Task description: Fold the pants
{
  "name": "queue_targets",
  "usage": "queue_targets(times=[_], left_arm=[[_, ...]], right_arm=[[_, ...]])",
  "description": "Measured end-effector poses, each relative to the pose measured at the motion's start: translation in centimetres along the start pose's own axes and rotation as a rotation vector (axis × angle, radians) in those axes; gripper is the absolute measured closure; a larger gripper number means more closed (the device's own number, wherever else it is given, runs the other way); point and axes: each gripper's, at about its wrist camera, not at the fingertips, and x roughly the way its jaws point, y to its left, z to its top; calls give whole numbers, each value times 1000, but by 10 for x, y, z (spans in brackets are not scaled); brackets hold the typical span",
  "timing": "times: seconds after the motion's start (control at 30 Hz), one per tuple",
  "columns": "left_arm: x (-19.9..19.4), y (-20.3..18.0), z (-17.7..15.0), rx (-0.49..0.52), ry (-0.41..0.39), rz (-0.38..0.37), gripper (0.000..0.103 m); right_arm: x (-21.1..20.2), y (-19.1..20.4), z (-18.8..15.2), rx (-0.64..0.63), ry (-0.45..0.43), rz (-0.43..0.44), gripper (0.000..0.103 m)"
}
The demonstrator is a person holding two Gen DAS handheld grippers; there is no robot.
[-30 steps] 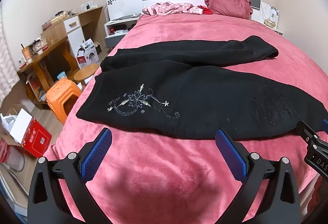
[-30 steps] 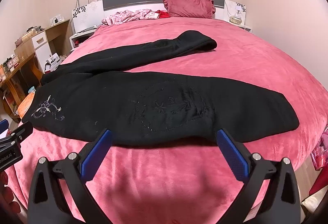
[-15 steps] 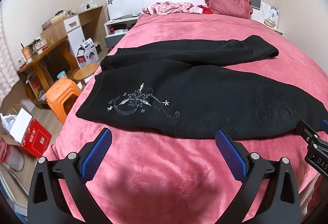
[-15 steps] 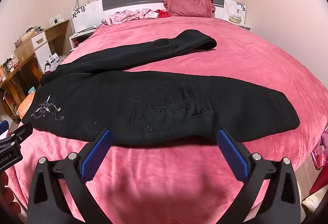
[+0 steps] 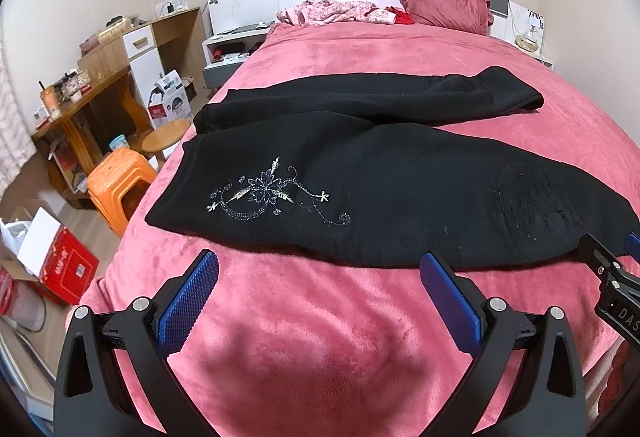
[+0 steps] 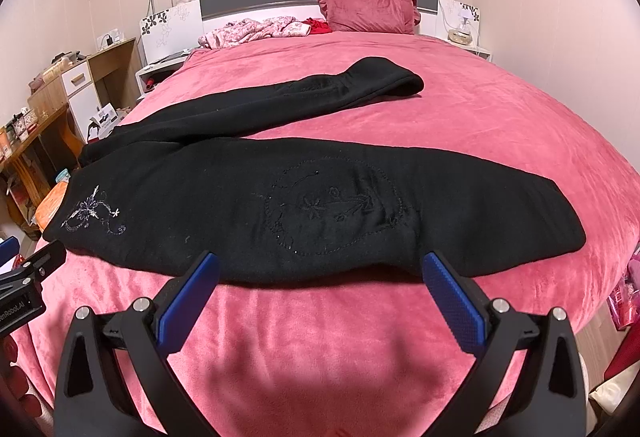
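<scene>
Black pants lie spread flat across the pink bed, waist at the left, legs splayed to the right. A silver flower embroidery marks the near hip. In the right wrist view the pants show both legs, the far one angled toward the pillows. My left gripper is open and empty, just short of the pants' near edge at the hip. My right gripper is open and empty, just short of the near leg's edge. The right gripper also shows in the left wrist view.
A red pillow and crumpled pink clothing lie at the headboard. Left of the bed stand an orange stool, a round wooden stool, a wooden desk and a red box.
Both grippers have crept slightly closer to the pants' near edge. The pants have not moved and both grippers stay open.
</scene>
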Motion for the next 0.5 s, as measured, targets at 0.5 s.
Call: queue_targets(times=[0.5], left_arm=[[18, 32, -7, -144, 27, -257, 3]], right_arm=[[30, -20, -6, 112, 132, 141, 2]])
